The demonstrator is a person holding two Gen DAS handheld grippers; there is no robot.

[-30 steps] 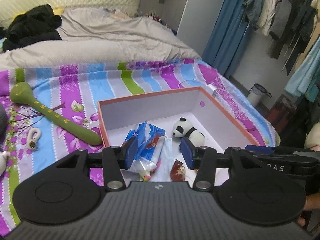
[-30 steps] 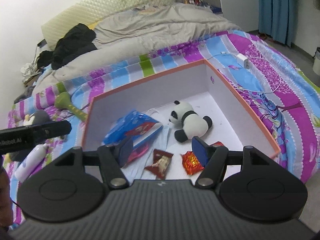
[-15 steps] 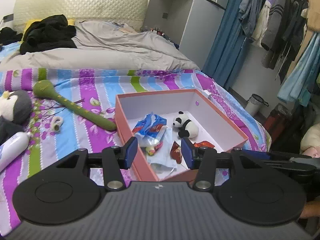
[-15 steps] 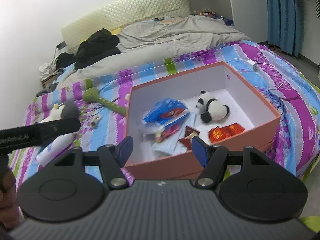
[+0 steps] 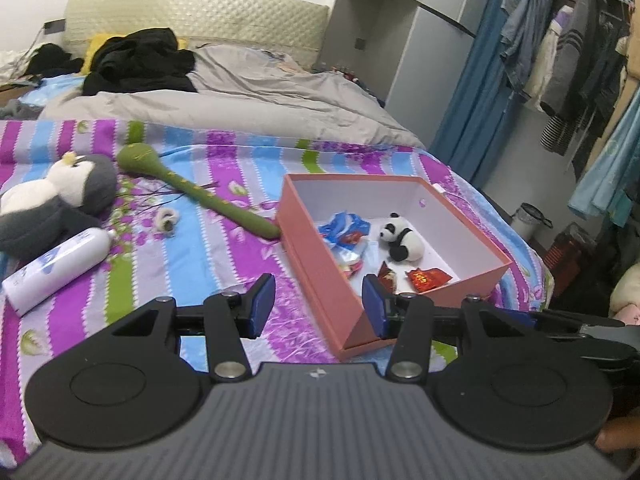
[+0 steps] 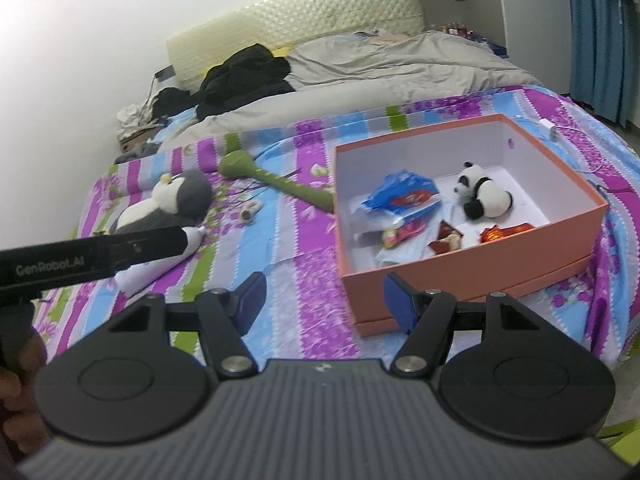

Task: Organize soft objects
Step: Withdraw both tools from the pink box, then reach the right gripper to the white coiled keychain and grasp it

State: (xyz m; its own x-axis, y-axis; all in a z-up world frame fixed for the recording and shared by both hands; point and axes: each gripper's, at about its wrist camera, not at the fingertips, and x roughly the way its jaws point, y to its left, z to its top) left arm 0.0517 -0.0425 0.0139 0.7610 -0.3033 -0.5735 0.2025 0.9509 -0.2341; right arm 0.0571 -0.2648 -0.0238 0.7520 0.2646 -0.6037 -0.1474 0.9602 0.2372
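Note:
An orange box (image 5: 316,276) (image 6: 472,264) with a white inside stands on the striped bedspread. It holds a small panda plush (image 5: 401,237) (image 6: 482,196), a blue packet (image 5: 342,229) (image 6: 400,194) and red snack wrappers (image 5: 427,279) (image 6: 504,232). Left of the box lie a green plush stick (image 5: 200,188) (image 6: 276,178), a grey penguin plush (image 5: 56,196) (image 6: 168,204), a white bottle (image 5: 56,264) (image 6: 148,268) and a small white ring (image 5: 166,220) (image 6: 250,212). My left gripper (image 5: 318,306) is open and empty, before the box's near corner. My right gripper (image 6: 324,300) is open and empty, before the box's near left corner.
A grey duvet (image 5: 240,100) and black clothes (image 5: 136,60) lie at the bed's head. A white charger with cable (image 6: 548,128) lies right of the box. Hanging clothes (image 5: 568,60), a blue curtain (image 5: 472,92) and a bin (image 5: 532,220) stand to the right of the bed.
Both grippers have pulled back and up from over the box, still open and empty. The box now sits farther off and the penguin, bottle and stick have come into view.

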